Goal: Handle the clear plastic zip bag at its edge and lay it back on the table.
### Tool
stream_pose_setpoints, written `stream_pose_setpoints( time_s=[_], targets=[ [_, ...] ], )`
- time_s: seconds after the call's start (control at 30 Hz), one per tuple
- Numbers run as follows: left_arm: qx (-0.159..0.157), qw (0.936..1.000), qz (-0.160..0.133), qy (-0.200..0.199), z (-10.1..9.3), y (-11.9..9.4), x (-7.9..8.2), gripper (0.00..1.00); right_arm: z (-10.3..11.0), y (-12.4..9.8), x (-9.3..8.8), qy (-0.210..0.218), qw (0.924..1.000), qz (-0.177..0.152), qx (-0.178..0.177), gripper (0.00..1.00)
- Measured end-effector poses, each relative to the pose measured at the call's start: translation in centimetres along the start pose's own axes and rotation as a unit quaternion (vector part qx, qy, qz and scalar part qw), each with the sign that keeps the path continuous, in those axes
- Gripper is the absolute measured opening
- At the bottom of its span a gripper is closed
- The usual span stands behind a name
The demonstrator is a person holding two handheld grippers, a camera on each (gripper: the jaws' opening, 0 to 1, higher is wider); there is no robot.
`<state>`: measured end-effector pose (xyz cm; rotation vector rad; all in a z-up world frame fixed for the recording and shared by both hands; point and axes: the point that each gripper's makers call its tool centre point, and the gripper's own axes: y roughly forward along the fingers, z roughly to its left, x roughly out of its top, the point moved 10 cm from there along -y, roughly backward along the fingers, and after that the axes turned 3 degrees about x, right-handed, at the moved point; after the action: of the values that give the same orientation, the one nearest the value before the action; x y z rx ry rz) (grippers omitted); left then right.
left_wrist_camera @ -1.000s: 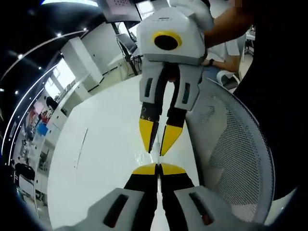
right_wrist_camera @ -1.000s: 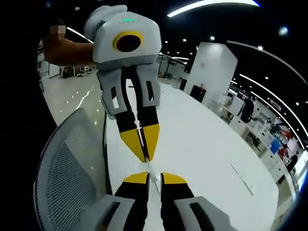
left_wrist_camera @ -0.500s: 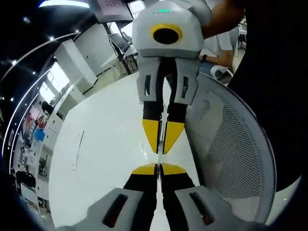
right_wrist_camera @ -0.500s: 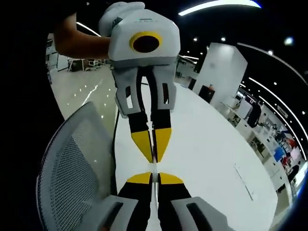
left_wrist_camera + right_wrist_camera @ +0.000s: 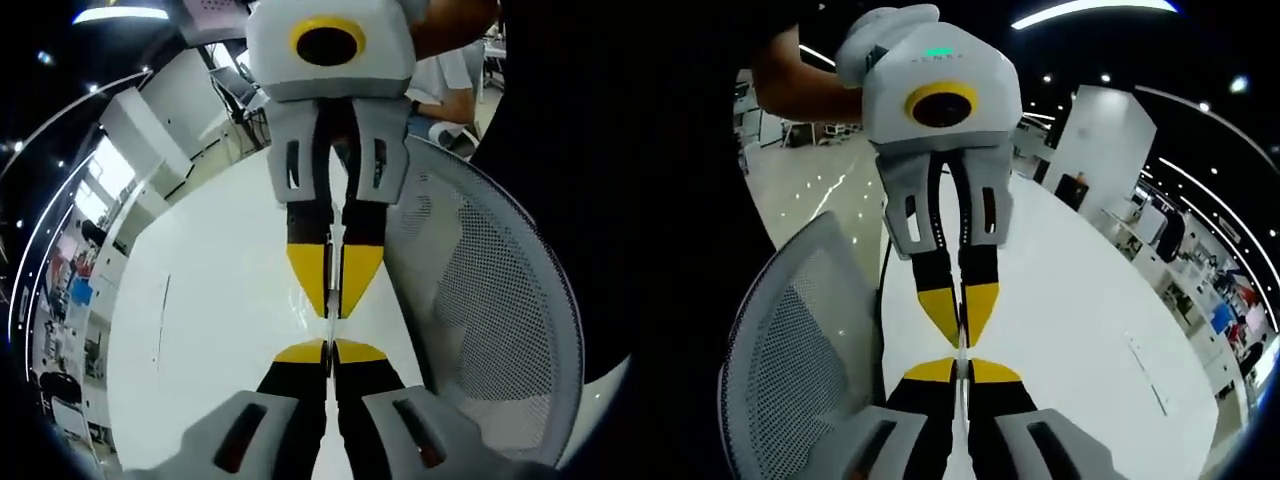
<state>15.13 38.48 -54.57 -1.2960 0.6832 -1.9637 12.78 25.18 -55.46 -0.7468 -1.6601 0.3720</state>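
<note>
Pinching bag (image 5: 328,322) edge-on, left gripper (image 5: 328,350) and right gripper (image 5: 958,368) both clamped | thin, floppy, slick film | over table (image 5: 215,330) near-edge by chair (image 5: 490,330)

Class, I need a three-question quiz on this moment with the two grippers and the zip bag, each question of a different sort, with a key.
1. True or false: the left gripper has its jaws wide open.
2. Multiple choice. What stands beside the white table in the left gripper view? A) a mesh chair B) a ladder C) a blue crate
3. Fill in: the tips of the right gripper and the left gripper point ______ each other, with the bag edge-on between them.

Key
1. False: its jaws are shut, and so are the right gripper's; a thin clear edge of the bag runs between both pairs.
2. A
3. toward
</note>
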Motion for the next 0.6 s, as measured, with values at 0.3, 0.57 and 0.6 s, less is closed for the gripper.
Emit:
stream_pose_setpoints(
  time_s=[0.3, 0.57, 0.6],
  targets=[
    [-0.005, 1.0, -0.003, 0.0, -0.16, 0.14, -0.59, 0.0, 0.25, 0.09, -0.11, -0.004, 1.0, 0.0, -0.004, 0.0],
    [-0.005, 1.0, -0.007, 0.002, -0.08, 0.27, -0.43, 0.0, 0.19, 0.13, -0.24, -0.005, 1.0, -0.002, -0.008, 0.0],
    [-0.005, 1.0, -0.006, 0.003, -0.08, 0.27, -0.43, 0.0, 0.18, 0.13, -0.25, -0.004, 1.0, -0.002, -0.008, 0.0]
  ],
)
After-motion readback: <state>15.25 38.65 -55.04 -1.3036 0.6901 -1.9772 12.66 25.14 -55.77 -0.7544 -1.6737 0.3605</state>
